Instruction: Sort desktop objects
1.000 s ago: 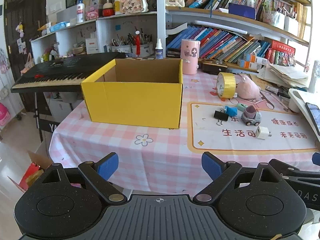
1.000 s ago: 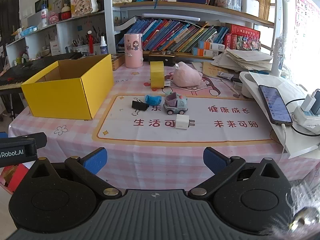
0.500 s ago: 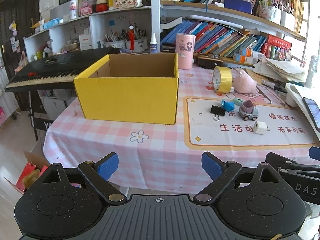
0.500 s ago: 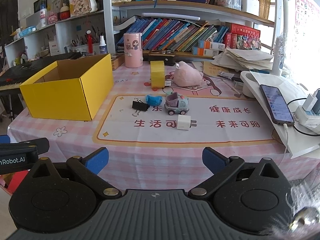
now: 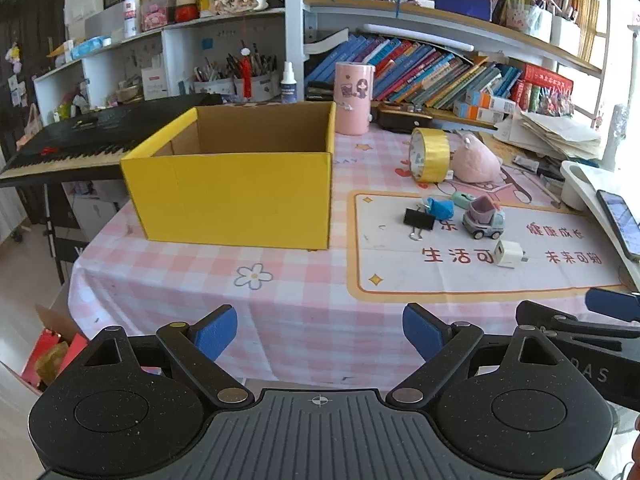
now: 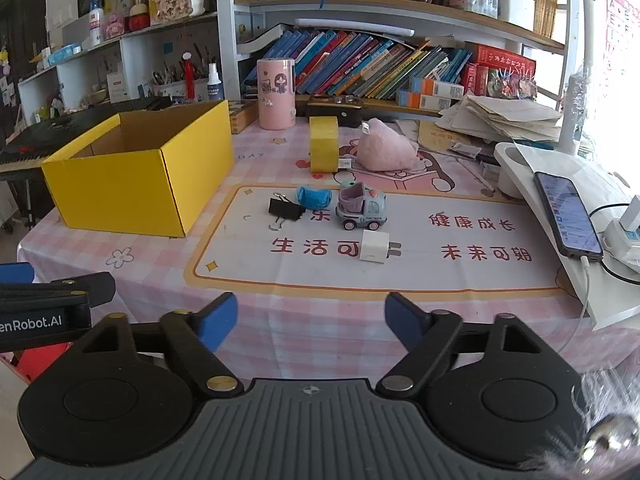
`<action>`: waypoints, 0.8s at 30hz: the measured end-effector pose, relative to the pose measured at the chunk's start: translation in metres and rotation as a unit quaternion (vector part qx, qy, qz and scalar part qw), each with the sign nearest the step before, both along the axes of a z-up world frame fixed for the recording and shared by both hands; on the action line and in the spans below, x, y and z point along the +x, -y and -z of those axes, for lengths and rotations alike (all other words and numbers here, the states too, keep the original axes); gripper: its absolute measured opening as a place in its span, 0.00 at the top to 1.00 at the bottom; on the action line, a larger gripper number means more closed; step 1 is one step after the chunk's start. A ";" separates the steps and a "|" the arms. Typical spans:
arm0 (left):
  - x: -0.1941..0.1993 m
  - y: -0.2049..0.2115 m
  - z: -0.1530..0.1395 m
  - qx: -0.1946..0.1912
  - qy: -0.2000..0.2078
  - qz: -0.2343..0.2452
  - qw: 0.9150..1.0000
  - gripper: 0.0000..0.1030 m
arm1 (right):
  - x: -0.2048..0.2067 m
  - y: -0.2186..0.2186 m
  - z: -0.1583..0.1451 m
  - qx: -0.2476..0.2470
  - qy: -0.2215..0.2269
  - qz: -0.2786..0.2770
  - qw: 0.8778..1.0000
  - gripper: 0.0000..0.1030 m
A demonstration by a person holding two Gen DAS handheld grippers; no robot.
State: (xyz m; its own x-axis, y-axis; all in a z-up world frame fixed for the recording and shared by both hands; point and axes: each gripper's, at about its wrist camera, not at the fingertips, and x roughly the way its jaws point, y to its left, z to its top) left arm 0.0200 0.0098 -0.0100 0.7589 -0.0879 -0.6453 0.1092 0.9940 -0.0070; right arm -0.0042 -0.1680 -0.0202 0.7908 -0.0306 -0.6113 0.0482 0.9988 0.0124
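Note:
An open yellow cardboard box (image 5: 236, 196) (image 6: 136, 184) stands on the pink checked tablecloth. On the printed mat lie a black binder clip (image 6: 286, 209) (image 5: 419, 219), a blue crumpled piece (image 6: 314, 197), a small toy truck (image 6: 361, 212) (image 5: 483, 218) and a white charger plug (image 6: 375, 247) (image 5: 509, 254). A yellow tape roll (image 6: 324, 149) (image 5: 430, 155) stands behind them, beside a pink plush lump (image 6: 385, 151). My left gripper (image 5: 319, 330) hangs open before the table's front edge. My right gripper (image 6: 310, 320) is closing, with nothing between its fingers.
A pink cylinder holder (image 6: 276, 94) and rows of books (image 6: 360, 68) stand at the back. A phone (image 6: 568, 210) lies on a white stand at the right with cables. A black keyboard (image 5: 80, 144) stands left of the table. Stacked papers (image 6: 508, 116) lie at the back right.
The right gripper's fingers have drawn closer together. The left wrist view has shifted slightly, so the box and objects sit a little more to the right; nothing on the table moved.

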 end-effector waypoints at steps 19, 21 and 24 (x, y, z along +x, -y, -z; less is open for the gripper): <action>0.042 0.059 0.007 0.011 0.000 -0.019 1.000 0.11 | 0.054 0.058 0.013 0.015 -0.024 -0.014 0.999 0.34; 0.047 0.066 0.007 0.015 0.000 -0.023 1.000 0.11 | 0.061 0.063 0.014 0.012 -0.026 -0.023 0.999 0.34; 0.056 0.074 0.006 0.004 -0.022 -0.020 1.000 0.11 | 0.073 0.073 0.017 0.012 -0.030 -0.032 0.999 0.37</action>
State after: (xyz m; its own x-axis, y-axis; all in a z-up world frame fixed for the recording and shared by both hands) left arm 0.0762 -0.0643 -0.0160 0.7321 -0.0528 -0.6792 0.0696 0.9976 -0.0026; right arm 0.0689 -0.2409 -0.0370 0.7528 0.0353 -0.6573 -0.0153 0.9992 0.0361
